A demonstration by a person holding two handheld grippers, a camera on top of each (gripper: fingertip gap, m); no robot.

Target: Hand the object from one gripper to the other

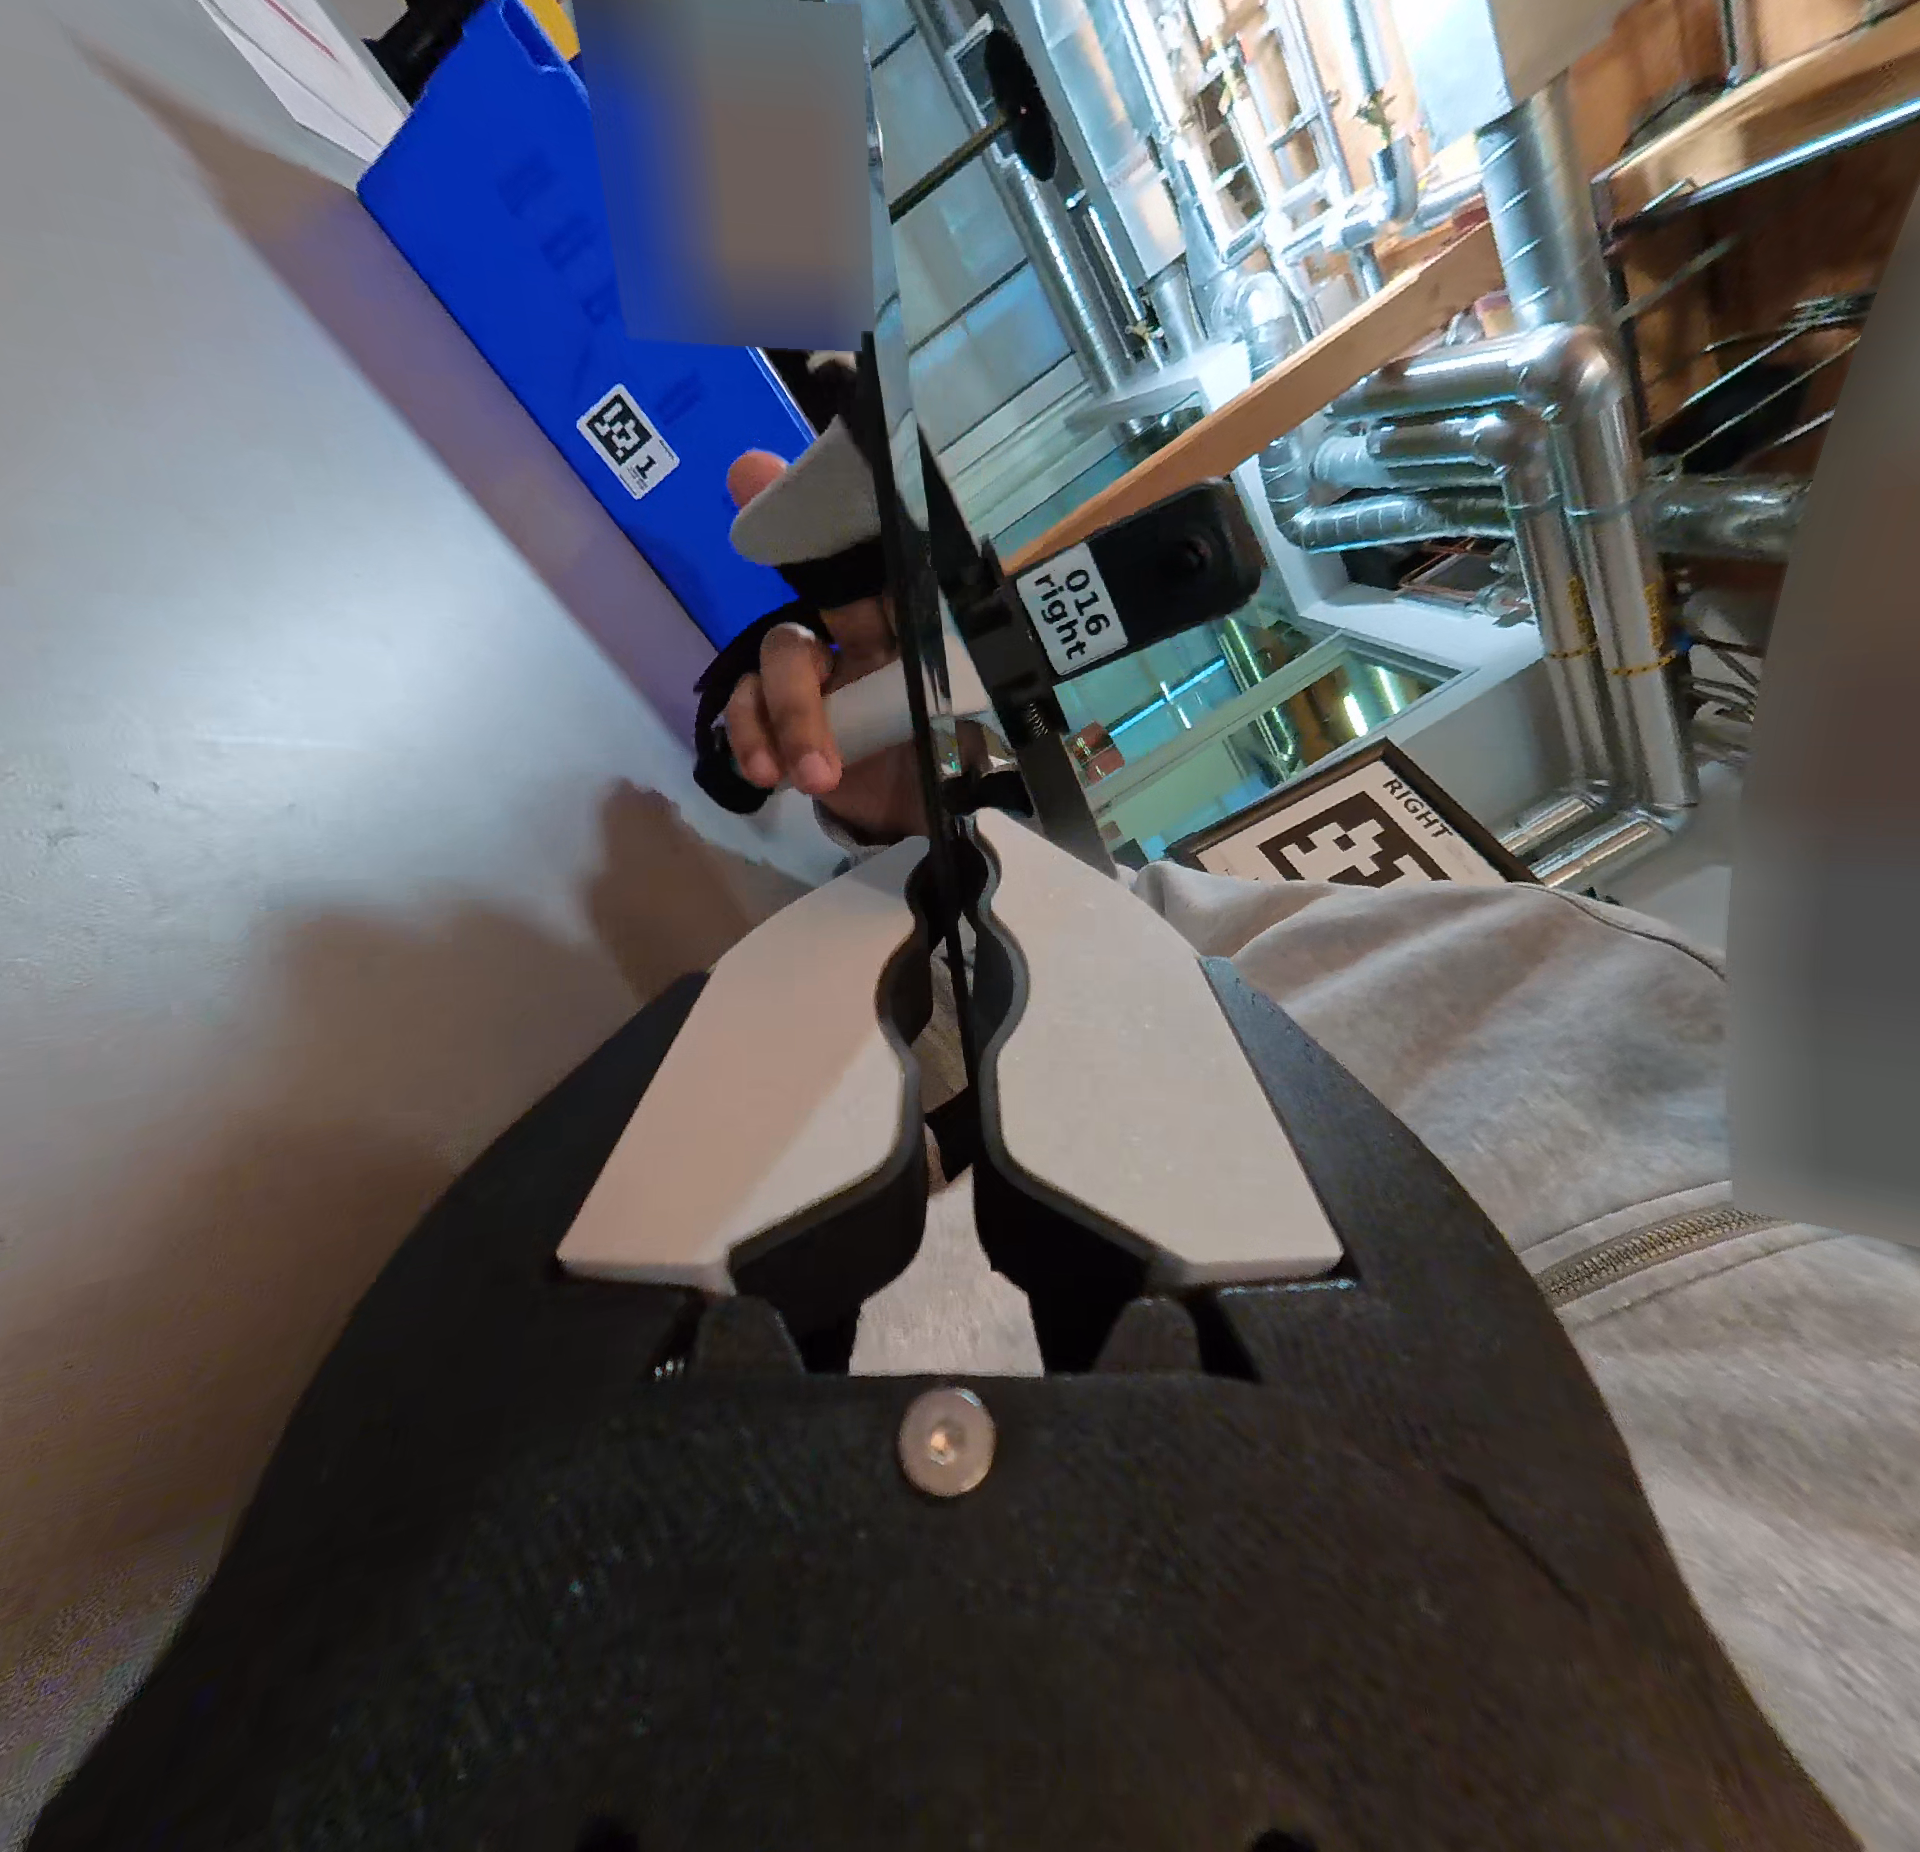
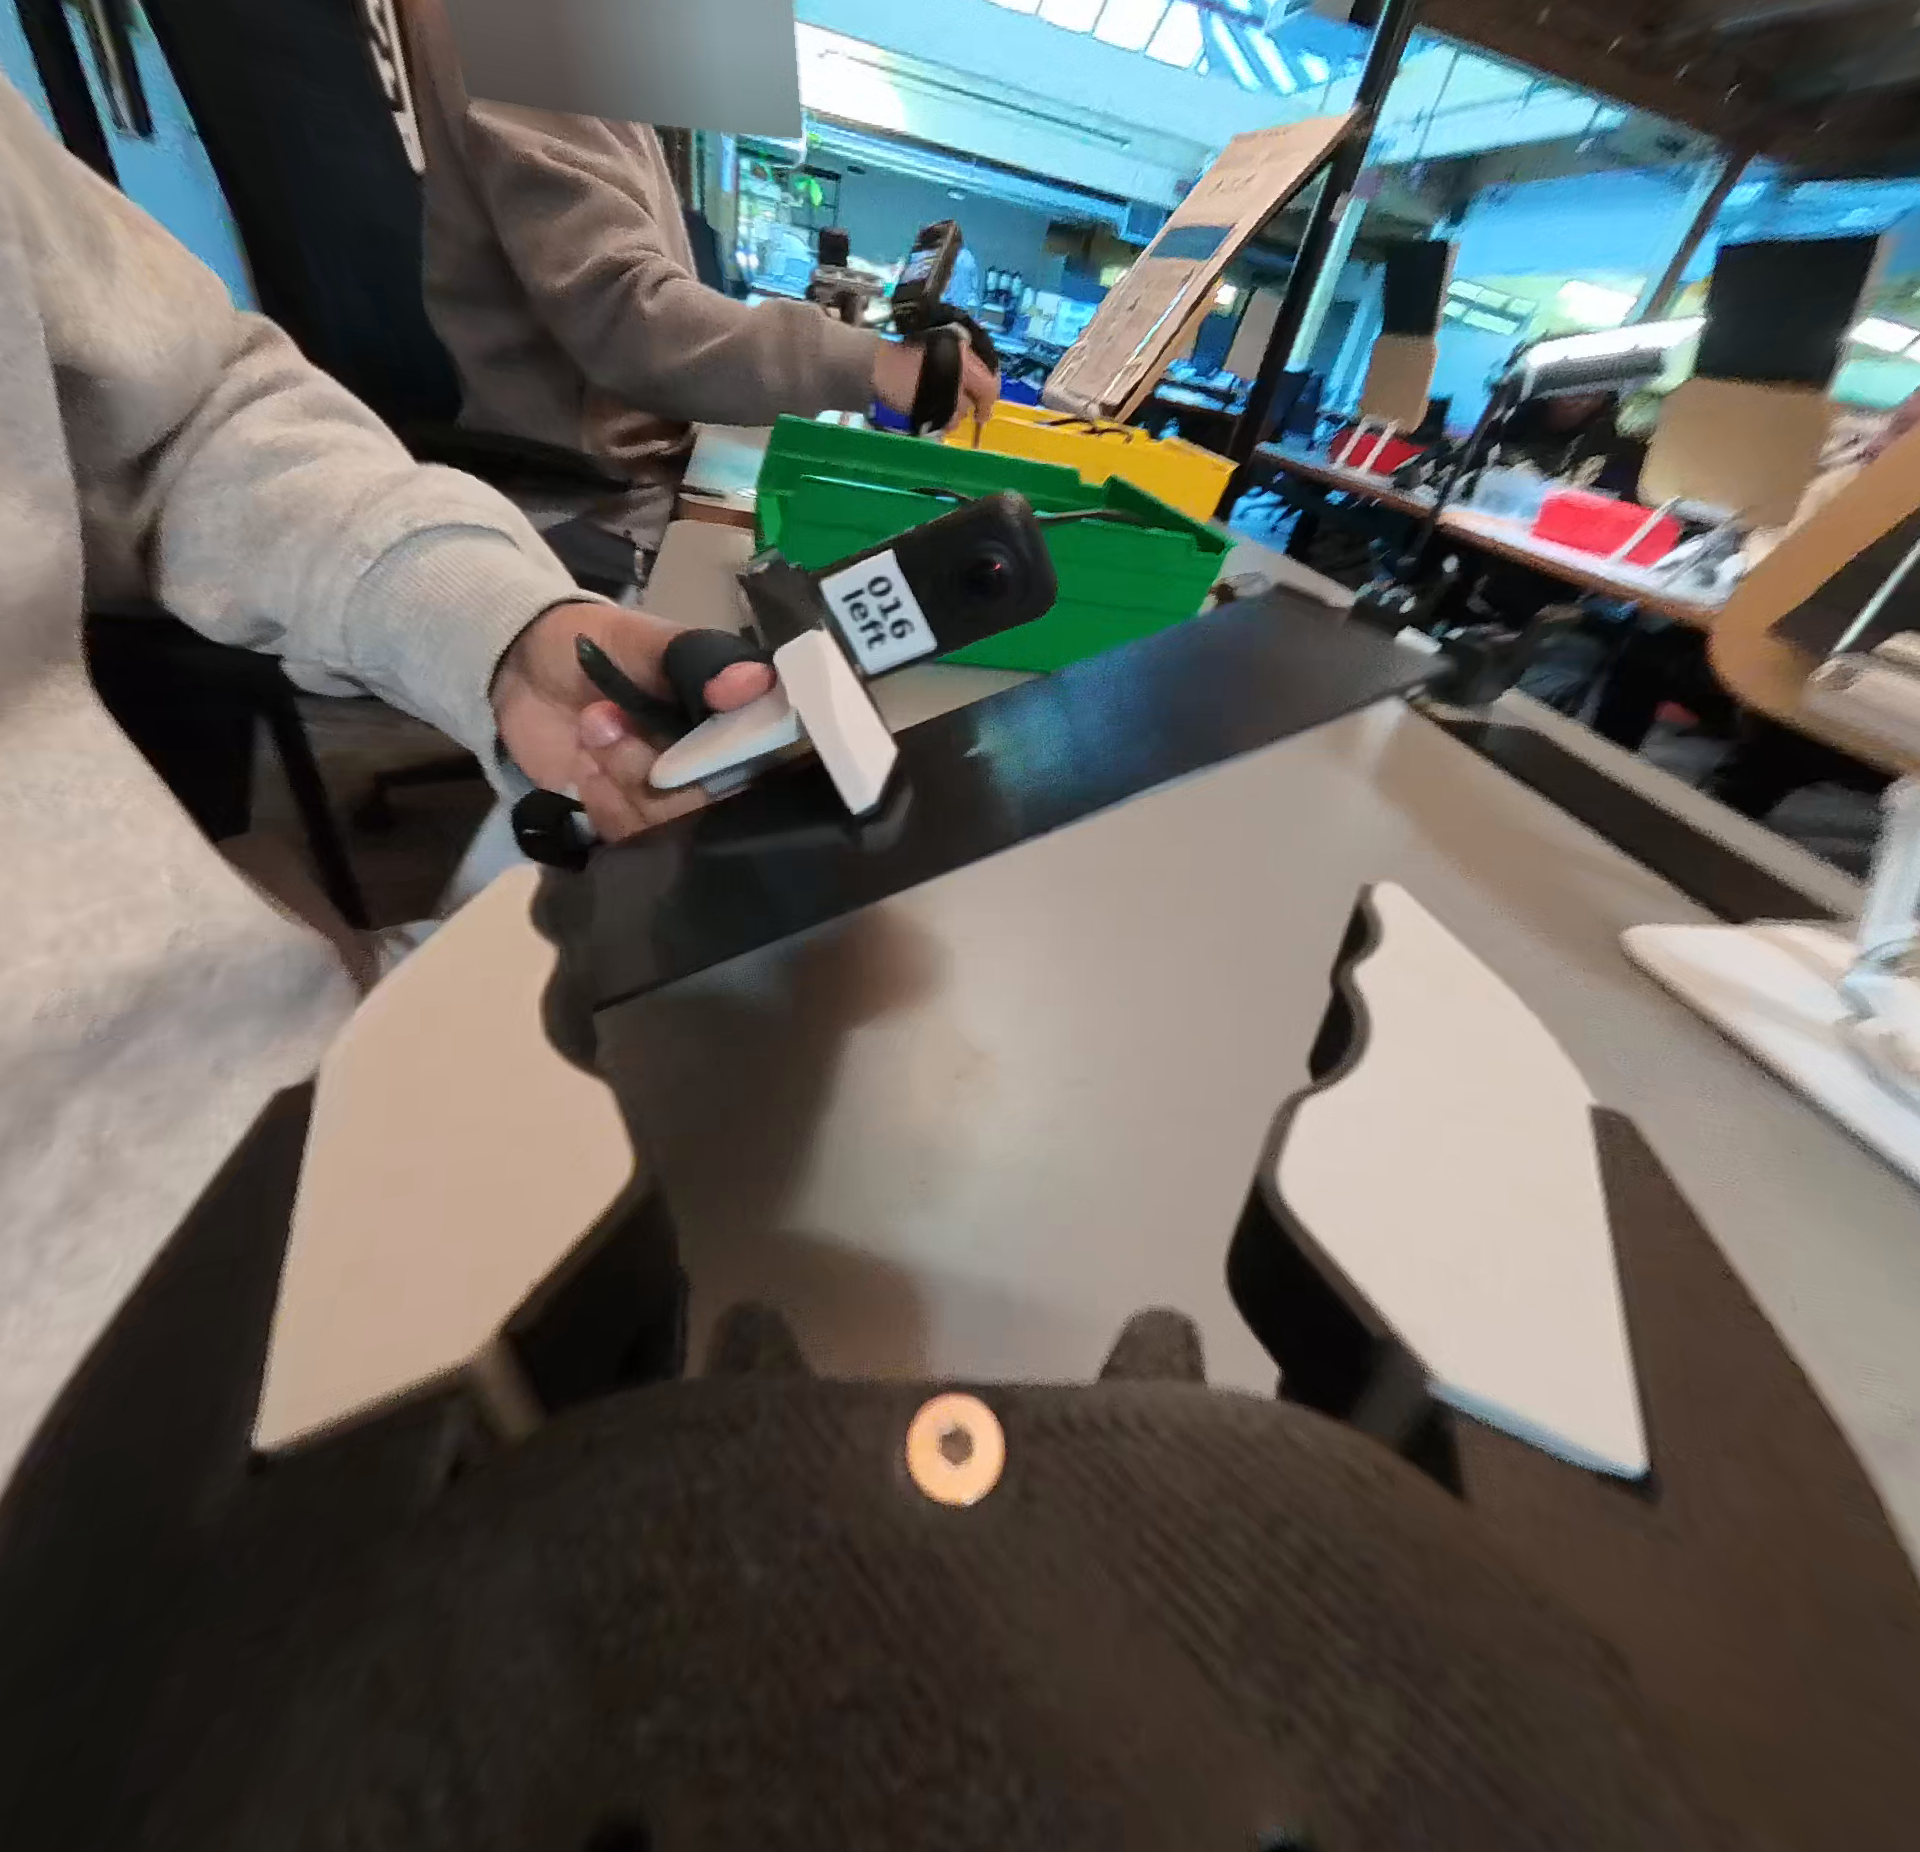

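The object is a thin black flat plate (image 2: 1091,722), seen edge-on in the left wrist view (image 1: 904,587). My left gripper (image 1: 956,846) is shut on its edge and holds it above the grey table (image 2: 1039,1127). It also shows in the right wrist view (image 2: 862,794), clamped on the plate's far edge. My right gripper (image 2: 951,898) is open and empty. The plate's near corner lies close to its left fingertip (image 2: 499,929); I cannot tell if they touch. The right gripper's camera (image 1: 1164,566) shows beyond the plate.
A blue bin (image 1: 520,244) stands on the table. A green bin (image 2: 1039,545) and a yellow bin (image 2: 1122,452) stand behind the plate. A second person in a grey sweater (image 2: 582,275) works there. A white object (image 2: 1766,1002) lies at the right. The gap from one gripper's tips to the other's is roughly 5 cm.
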